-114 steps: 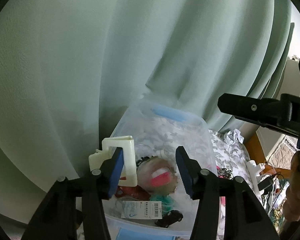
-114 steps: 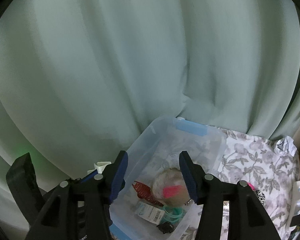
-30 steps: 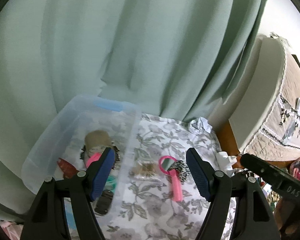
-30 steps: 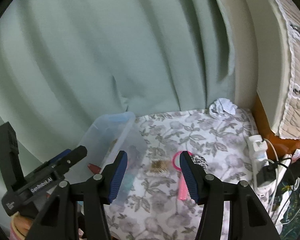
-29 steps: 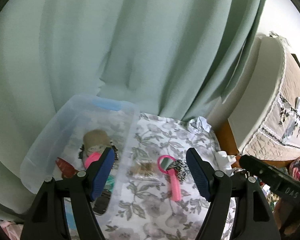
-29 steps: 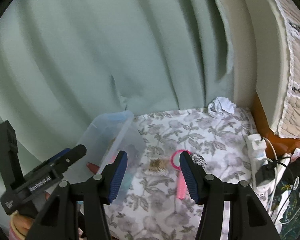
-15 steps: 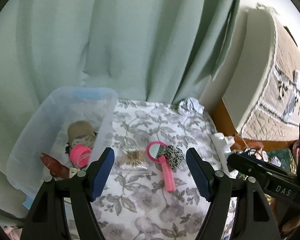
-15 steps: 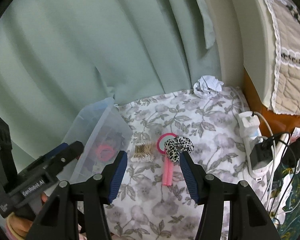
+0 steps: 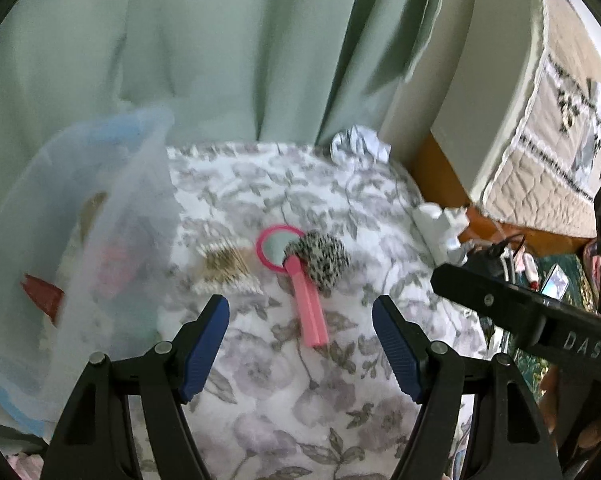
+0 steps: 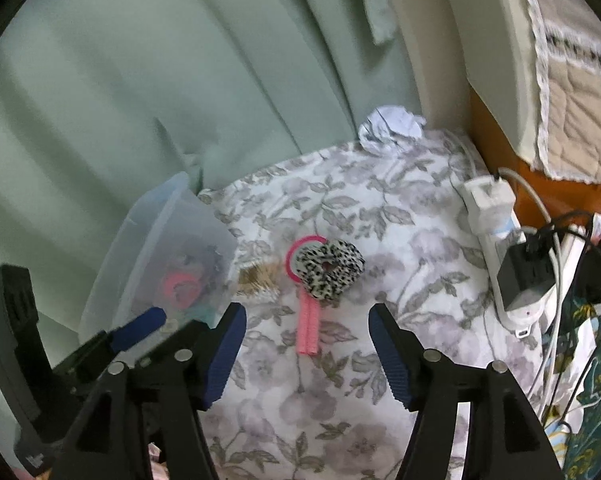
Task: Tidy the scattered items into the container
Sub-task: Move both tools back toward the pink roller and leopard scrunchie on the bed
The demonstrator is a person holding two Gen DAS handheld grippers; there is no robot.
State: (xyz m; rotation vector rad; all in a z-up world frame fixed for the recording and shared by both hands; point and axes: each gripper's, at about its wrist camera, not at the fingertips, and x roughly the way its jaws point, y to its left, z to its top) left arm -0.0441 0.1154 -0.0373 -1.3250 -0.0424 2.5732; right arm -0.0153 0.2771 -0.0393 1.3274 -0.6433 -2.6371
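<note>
So right now both grippers are empty and heading in for the next pickup. The left gripper (image 9: 300,344) has its jaws spread wide with nothing between them, hanging over the floral cloth just short of the pink hand mirror (image 9: 290,268). The right gripper (image 10: 306,350) is in much the same spot from its own side, and its jaws are opening as we speak, also with nothing in them yet.

Using the mirror as the landmark: a leopard-print scrunchie (image 10: 329,268) is lying on top of it, over the spot where the round head meets the handle. The handle points back toward the grippers. Just beside the mirror head, on the container side, is a little bunch of cotton swabs (image 9: 228,268). Further that way is the clear plastic container (image 9: 112,216), which already has a few things in it (something pink, something red; too blurry to name). Well beyond the mirror, up by the green curtain, there's a crumpled paper ball (image 10: 392,124).

My read is that this is the reach step for one of those three leftovers. The scrunchie looks like the easy target: soft, raised, on top. The next move probably needs a drop straight down so the pads straddle it without dragging the mirror, then a squeeze.
</note>
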